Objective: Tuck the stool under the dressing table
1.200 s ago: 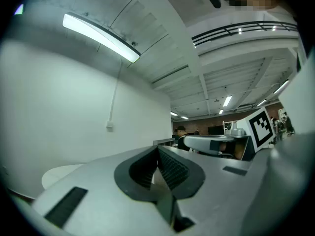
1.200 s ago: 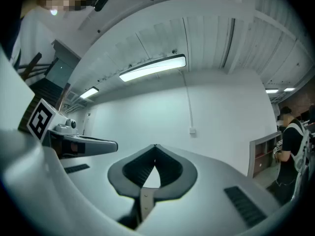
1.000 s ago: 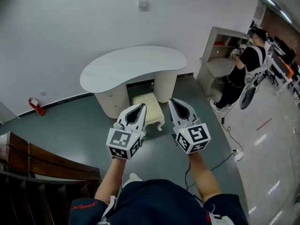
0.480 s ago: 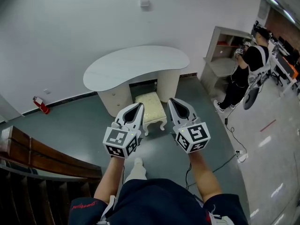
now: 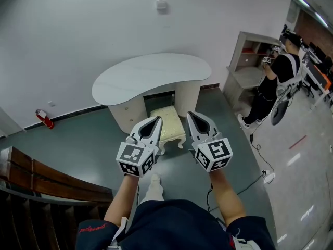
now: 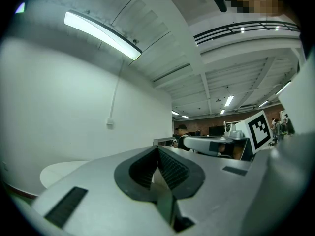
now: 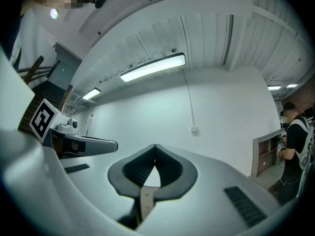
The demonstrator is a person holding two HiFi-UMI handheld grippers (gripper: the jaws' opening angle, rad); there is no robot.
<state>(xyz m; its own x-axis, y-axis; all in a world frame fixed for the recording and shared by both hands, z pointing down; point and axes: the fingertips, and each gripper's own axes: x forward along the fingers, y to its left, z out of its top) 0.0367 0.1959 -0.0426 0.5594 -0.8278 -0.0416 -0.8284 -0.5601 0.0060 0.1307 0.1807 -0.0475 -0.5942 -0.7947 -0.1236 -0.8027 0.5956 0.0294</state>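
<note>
1. Cream cushioned stool with white carved legs (image 5: 171,130): stands on the grey-green floor (image 5: 83,139) in front of the knee gap of the dressing table. Its far edge is at the opening and most of the seat is out in front.
2. White kidney-shaped dressing surface (image 5: 151,74): set on two rounded white pedestals against the white wall (image 5: 78,30). The top is bare.
3. Left claw (image 5: 157,119), grey body with dark ribbed pads: jaws closed together with nothing between them. It is held level in front of the person, and in the head view its tip overlaps the near left corner of the stool. The left gripper view shows only wall and ceiling beyond it.
4. Right claw (image 5: 189,113), same build: jaws pressed together and empty. It is held beside the left claw, and its tip appears just right of the stool.
5. Black-and-white marker cubes, one on each claw's rear.
6. Small white box on a wall conduit (image 5: 162,5), above the surface.
7. Red object at the wall base (image 5: 41,117), far left; its kind cannot be made out.
8. Dark wooden steps (image 5: 47,178), lower left.
9. Grey open shelf unit (image 5: 248,61), right of the surface, with a person in black (image 5: 273,85) standing at it.
</note>
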